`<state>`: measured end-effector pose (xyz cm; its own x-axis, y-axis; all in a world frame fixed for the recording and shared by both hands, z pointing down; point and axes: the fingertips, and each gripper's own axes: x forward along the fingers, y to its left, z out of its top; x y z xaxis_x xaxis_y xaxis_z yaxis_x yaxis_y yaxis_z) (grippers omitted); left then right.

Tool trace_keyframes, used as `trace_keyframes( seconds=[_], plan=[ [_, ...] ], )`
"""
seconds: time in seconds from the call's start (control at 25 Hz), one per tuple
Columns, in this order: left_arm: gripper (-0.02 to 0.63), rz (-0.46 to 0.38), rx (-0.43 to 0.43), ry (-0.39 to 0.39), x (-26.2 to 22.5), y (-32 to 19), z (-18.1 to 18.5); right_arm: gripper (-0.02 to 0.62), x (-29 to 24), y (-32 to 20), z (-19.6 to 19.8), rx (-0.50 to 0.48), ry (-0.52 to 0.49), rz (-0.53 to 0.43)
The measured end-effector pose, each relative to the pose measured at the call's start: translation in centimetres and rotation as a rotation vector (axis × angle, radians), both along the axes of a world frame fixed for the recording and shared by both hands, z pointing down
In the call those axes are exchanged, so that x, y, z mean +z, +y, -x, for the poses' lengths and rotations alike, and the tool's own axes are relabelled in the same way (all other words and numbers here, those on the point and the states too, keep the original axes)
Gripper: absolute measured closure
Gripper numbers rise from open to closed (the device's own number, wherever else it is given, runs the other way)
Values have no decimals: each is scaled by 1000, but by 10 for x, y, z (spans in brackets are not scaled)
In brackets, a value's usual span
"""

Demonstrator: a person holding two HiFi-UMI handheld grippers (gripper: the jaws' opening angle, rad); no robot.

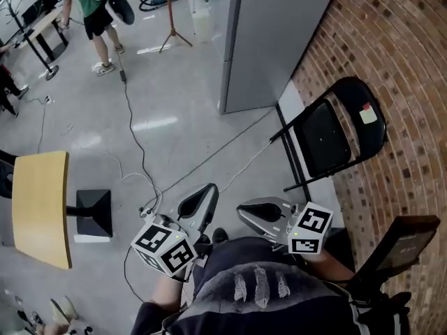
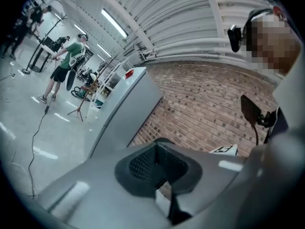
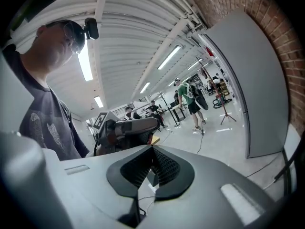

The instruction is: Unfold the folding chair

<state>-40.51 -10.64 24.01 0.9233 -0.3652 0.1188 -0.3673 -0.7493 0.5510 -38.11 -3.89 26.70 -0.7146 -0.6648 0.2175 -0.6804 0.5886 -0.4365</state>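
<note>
A black folding chair [image 1: 335, 135] stands folded and leans against the brick wall [image 1: 398, 82] at the right in the head view; a small pale sticker sits on its backrest. Both grippers are held close to my body, well short of the chair and apart from it. My left gripper [image 1: 202, 195] is shut with nothing between its jaws, and the left gripper view shows its closed jaws [image 2: 159, 168] facing the brick wall. My right gripper [image 1: 251, 211] is also shut and empty, and in its own view the closed jaws [image 3: 151, 168] face the left gripper [image 3: 128, 128].
A tall grey cabinet [image 1: 272, 33] stands left of the chair against the wall. Cables [image 1: 133, 131] run across the floor. A yellow table [image 1: 42, 208] is at the left. A person in a green shirt [image 1: 91, 12] and a tripod [image 1: 171, 19] are far back. A brown board [image 1: 401, 243] leans at lower right.
</note>
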Motion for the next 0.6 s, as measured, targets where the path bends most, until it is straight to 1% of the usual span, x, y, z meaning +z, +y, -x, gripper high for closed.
trace_keyframes(
  seconds=[0.08,0.16,0.28,0.44,0.6],
  plan=[
    [604,13,25,4,6,-8,-2,594,3,-7,3,12,28,8],
    [604,25,82,5,11,-10,-11,594,5,-6,0,55,50,19],
    [604,21,146,11,11,-12,-24,594,7,-7,-8,109,50,29],
    [604,15,187,7,12,-12,-35,594,9,-8,-14,148,39,41],
    [604,13,200,-11,12,-11,-44,594,9,-12,-20,150,28,35]
  ],
)
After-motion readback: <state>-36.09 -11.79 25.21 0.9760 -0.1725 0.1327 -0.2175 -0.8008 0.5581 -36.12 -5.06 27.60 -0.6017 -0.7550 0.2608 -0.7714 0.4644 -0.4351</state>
